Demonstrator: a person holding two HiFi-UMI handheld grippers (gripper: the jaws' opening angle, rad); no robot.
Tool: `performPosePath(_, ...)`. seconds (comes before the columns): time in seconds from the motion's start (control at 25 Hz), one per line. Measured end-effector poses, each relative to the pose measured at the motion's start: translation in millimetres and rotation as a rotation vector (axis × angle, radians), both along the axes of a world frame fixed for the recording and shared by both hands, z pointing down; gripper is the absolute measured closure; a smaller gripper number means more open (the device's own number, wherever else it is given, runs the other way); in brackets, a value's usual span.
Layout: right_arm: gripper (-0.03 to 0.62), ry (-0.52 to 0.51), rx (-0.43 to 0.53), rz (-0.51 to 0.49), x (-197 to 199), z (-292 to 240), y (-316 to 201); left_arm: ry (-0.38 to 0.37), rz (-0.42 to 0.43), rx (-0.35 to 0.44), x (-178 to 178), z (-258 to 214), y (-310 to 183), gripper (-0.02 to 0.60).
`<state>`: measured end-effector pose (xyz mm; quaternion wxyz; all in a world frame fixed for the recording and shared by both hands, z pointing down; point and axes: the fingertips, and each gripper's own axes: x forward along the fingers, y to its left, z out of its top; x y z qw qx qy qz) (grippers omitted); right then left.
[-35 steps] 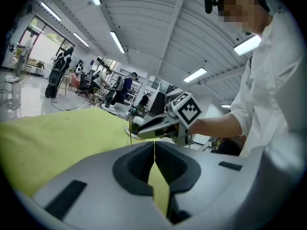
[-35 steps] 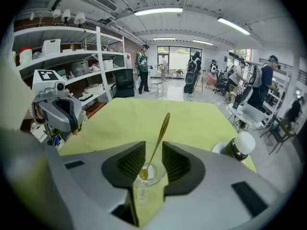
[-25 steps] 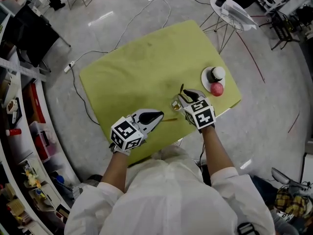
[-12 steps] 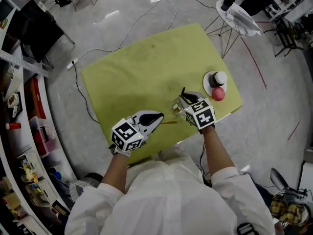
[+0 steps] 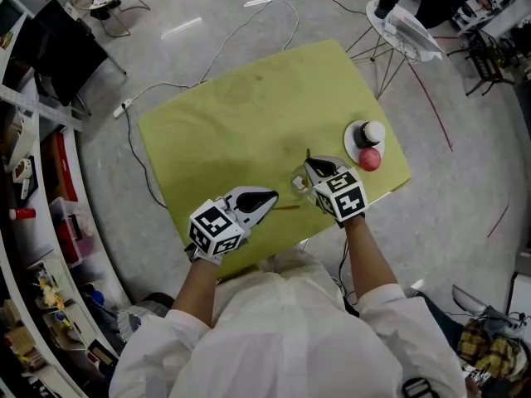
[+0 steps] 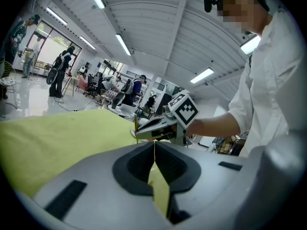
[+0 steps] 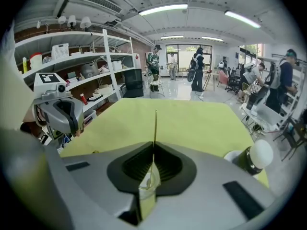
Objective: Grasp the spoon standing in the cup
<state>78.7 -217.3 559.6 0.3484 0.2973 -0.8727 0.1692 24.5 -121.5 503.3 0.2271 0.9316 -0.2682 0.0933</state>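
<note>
Yellow-green table [image 5: 224, 114] carried everything. White plate [image 5: 352, 139] sat near right corner. Left claw [image 5: 267, 196] hovered near front edge, jaws together, nothing between. Right claw [image 5: 310, 166] angled down over glass cup [image 5: 298, 181]; jaws had just been closing, now pinched on spoon [image 7: 155, 123] handle. Spoon stood upright in cup, near plate. Risks, by my reckoning: slim handle could slip or twist between pads; sideways pull could tip cup; crooked lift could catch rim.

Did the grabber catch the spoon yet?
Reaching looks done. In hand: the right gripper has just been closing its jaws, which now pinch the spoon by its handle above the cup. To do: lifting, since the spoon stands in the cup. The left gripper is shut, empty.
</note>
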Motion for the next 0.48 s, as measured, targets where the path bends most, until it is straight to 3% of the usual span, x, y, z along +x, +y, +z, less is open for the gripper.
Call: performPosePath(0.48,0.586,-0.023,0.013,0.039,3.0,-9.7,4.7,0.002,0.013,0.011,-5.5,-2.7,-0.9,0.577)
